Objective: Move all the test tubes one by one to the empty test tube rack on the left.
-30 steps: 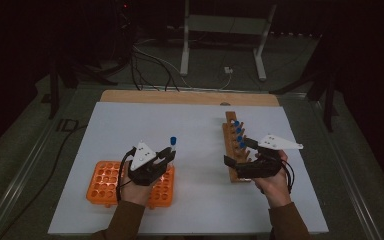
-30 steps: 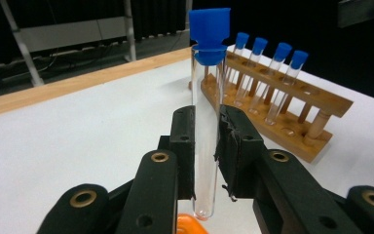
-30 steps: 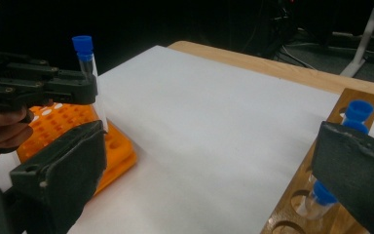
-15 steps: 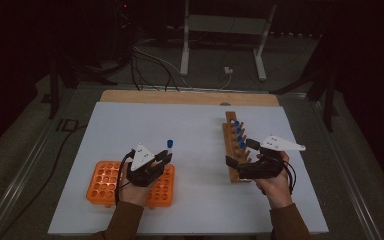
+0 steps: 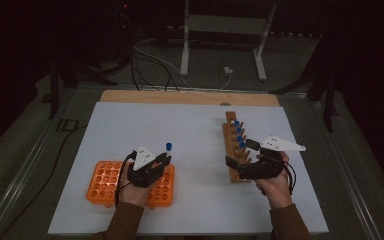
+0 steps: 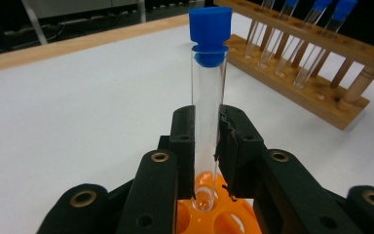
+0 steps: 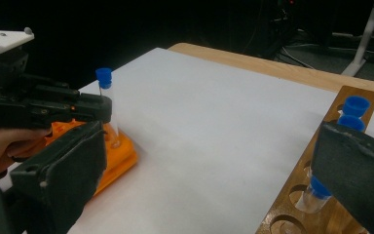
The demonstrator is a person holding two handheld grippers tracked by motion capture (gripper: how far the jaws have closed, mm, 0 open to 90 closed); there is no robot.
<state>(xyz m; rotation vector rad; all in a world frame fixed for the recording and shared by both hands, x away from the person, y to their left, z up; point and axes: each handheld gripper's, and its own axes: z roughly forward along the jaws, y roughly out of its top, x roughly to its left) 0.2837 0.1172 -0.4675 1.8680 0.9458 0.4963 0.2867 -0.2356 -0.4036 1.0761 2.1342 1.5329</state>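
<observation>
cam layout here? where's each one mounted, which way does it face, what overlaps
High view: above the person's side, looking forward and down on the white table; both forearms, left claw, right claw.
Left gripper view: on the left claw, looking along its jaws clamped on the blue-capped tube, wooden rack beyond.
Right gripper view: on the right claw, jaws open, facing across the table at the left hand.
Shared: tube, orange rack, wooden rack.

Clear glass test tube with a blue cap [image 6: 208, 97]

It stands upright, its base entering a hole at the 3 o'clock edge of the orange plastic rack [image 5: 105, 180].
</observation>
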